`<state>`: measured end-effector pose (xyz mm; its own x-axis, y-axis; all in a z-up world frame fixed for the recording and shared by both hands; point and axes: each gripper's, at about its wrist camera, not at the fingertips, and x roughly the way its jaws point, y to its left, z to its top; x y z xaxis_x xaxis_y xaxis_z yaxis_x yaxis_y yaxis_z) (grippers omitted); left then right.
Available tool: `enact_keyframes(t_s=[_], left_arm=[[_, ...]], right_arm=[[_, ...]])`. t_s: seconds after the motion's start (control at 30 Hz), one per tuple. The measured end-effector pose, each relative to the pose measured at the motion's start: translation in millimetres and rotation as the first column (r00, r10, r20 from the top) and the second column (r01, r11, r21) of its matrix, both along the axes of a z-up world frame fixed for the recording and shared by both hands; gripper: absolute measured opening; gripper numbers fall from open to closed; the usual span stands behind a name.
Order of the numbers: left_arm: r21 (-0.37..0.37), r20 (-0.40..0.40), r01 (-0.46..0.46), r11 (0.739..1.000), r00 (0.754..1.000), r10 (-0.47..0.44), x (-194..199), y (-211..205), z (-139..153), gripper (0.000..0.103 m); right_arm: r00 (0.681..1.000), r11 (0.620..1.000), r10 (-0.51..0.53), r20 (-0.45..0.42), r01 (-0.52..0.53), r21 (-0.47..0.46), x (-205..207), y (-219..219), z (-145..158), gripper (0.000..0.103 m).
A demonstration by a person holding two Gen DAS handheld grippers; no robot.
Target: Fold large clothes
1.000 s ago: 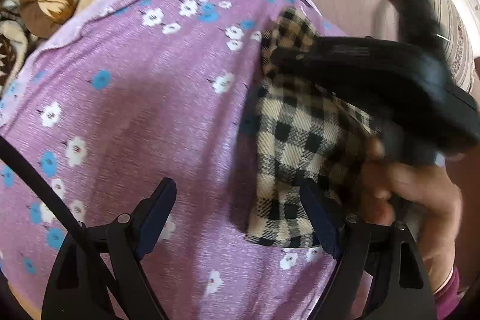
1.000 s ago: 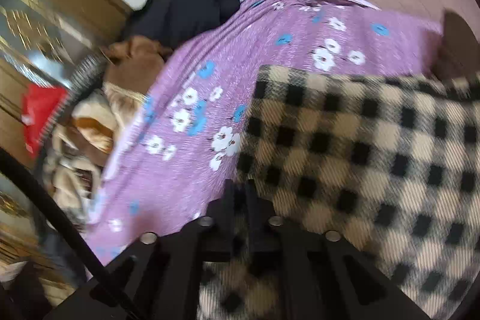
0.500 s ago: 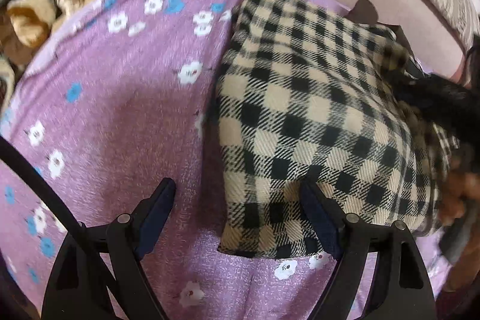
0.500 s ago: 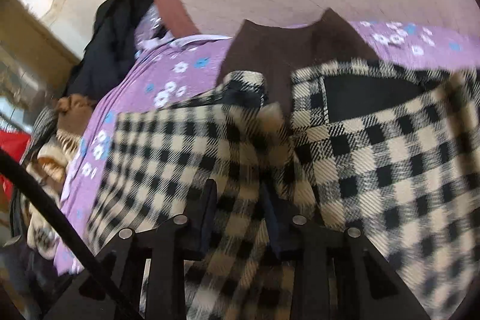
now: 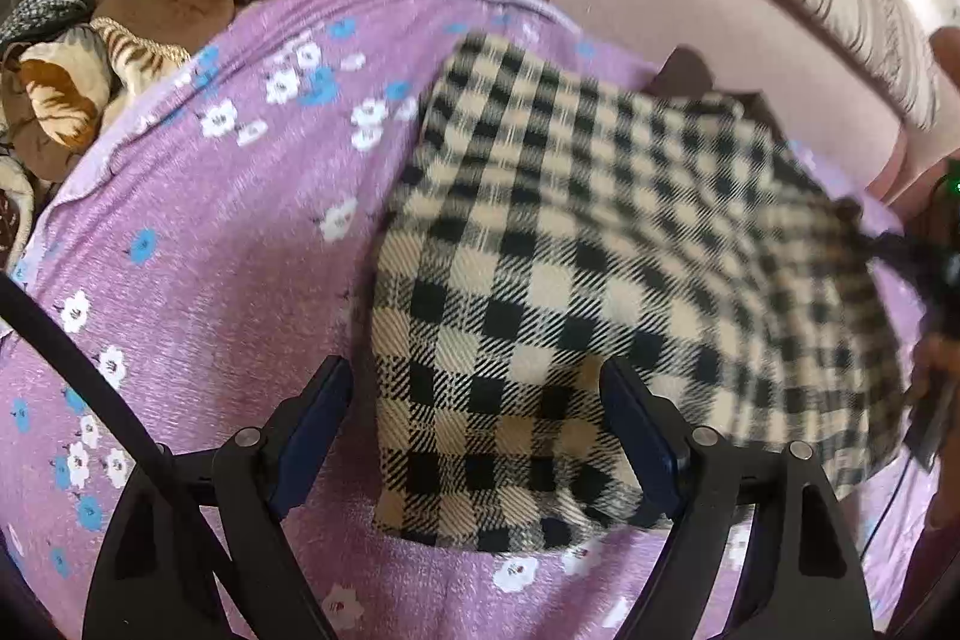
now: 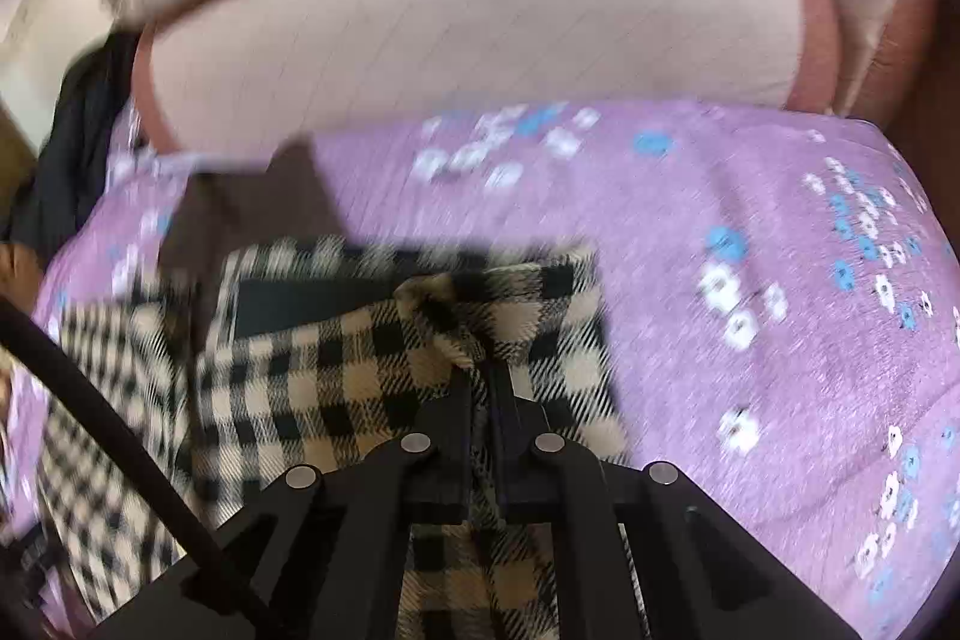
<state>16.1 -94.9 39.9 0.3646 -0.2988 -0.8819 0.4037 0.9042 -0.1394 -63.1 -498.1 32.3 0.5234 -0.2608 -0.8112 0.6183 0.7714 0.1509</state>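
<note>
While pinched in right hand-held gripper (image 6: pixel 480 388), checked garment (image 6: pixel 336 364)

**Daylight, soft shadows, heavy motion blur on the right view**

We get even, bright daylight in both views, no glare. Left wrist view: near checked garment (image 5: pixel 540 316) sharp, its far right edge smeared. Right wrist view: blurred throughout, the purple floral sheet (image 6: pixel 750 232) streaked. Fisheye bends the edges; we see black vignette in the corners.
</note>
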Motion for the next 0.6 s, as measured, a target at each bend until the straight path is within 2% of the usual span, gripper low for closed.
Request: enact_keyframes(t_s=[0.07, 0.13, 0.23, 0.27, 0.33, 0.37, 0.5, 0.53, 0.6], left_arm=[[0.032, -0.017, -0.004, 0.999, 1.000, 0.004, 4, -3, -9, 0.083], [0.034, -0.032, -0.009, 0.999, 0.999, 0.010, 9, -5, -15, 0.083], [0.024, -0.040, -0.013, 1.000, 0.999, 0.014, 10, -3, -15, 0.083], [0.025, -0.040, -0.012, 1.000, 0.999, 0.013, 10, -3, -15, 0.083], [0.025, -0.033, -0.012, 1.000, 0.999, 0.013, 9, -2, -13, 0.083], [0.023, -0.030, -0.012, 1.000, 0.999, 0.013, 7, -2, -12, 0.083], [0.006, -0.007, -0.008, 1.000, 1.000, 0.008, 1, 1, -3, 0.083], [0.008, -0.001, -0.007, 1.000, 1.000, 0.007, 0, 1, -2, 0.083], [0.030, 0.011, -0.004, 1.000, 1.000, 0.004, -2, -1, -5, 0.083]], right_arm=[[0.998, 0.998, -0.066, 0.018, 0.066, -0.014, -5, -19, -4, 0.006], [0.998, 0.997, -0.056, 0.004, 0.056, 0.053, -1, -26, -20, 0.006], [1.000, 1.000, -0.002, 0.026, 0.001, 0.026, -5, -23, -15, 0.010], [0.999, 0.999, 0.003, 0.049, -0.005, 0.044, -13, -22, -8, 0.020], [0.996, 0.997, 0.002, 0.093, -0.009, 0.075, -33, -17, 7, 0.035], [0.995, 0.997, 0.017, 0.095, -0.024, 0.074, -45, -7, 15, 0.036], [0.988, 0.987, 0.149, 0.042, -0.151, 0.054, -78, 40, 19, 0.036], [0.986, 0.985, 0.164, 0.030, -0.165, 0.053, -82, 48, 15, 0.036], [0.983, 0.983, 0.179, -0.049, -0.177, 0.036, -79, 61, -7, 0.035]])
